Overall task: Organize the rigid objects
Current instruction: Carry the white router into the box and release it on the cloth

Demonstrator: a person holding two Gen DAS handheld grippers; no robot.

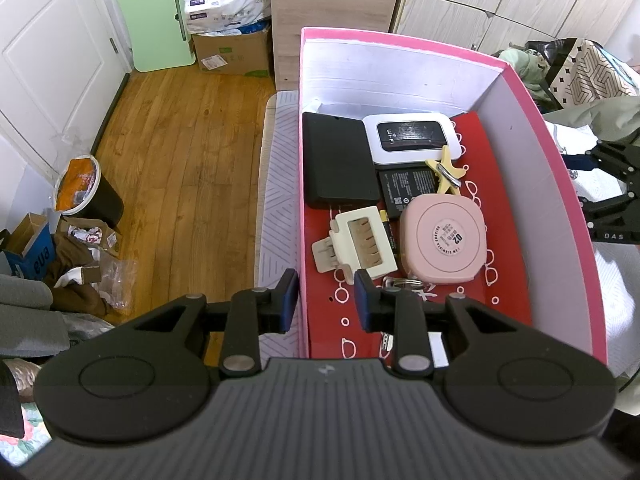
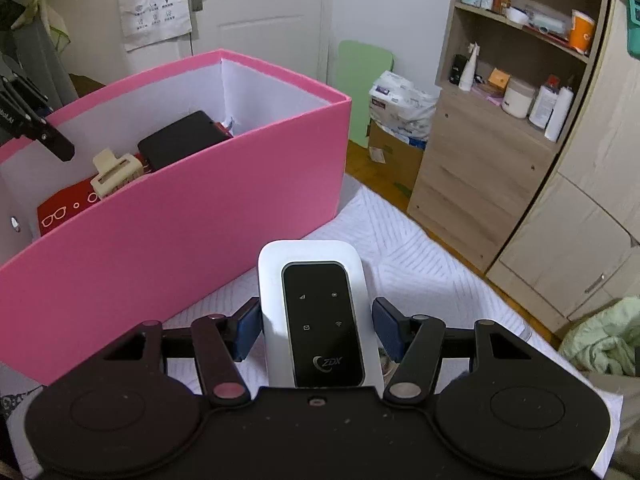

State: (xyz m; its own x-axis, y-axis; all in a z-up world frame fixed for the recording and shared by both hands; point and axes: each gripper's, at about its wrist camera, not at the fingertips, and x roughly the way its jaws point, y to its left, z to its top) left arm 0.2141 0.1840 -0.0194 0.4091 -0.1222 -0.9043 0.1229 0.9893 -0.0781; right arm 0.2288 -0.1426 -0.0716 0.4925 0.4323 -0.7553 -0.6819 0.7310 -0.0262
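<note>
My right gripper (image 2: 316, 312) is shut on a white pocket WiFi router (image 2: 320, 320) with a black screen. It holds the router above the white bedspread, just right of the pink box (image 2: 180, 220). My left gripper (image 1: 326, 296) is open and straddles the box's left wall (image 1: 303, 240), one finger outside and one inside. In the box lie a black power bank (image 1: 338, 160), a second white router (image 1: 414, 136), a black battery (image 1: 408, 192), a yellow star clip (image 1: 446, 172), a pink round case (image 1: 442, 236) and a cream hair claw (image 1: 360, 244).
The box stands on a bed with a white quilted cover (image 2: 420, 264). A wooden shelf unit (image 2: 500, 120) and wardrobe doors stand to the right. On the wood floor (image 1: 180, 160) are a bin (image 1: 86, 192), cardboard boxes and a green board (image 1: 156, 16).
</note>
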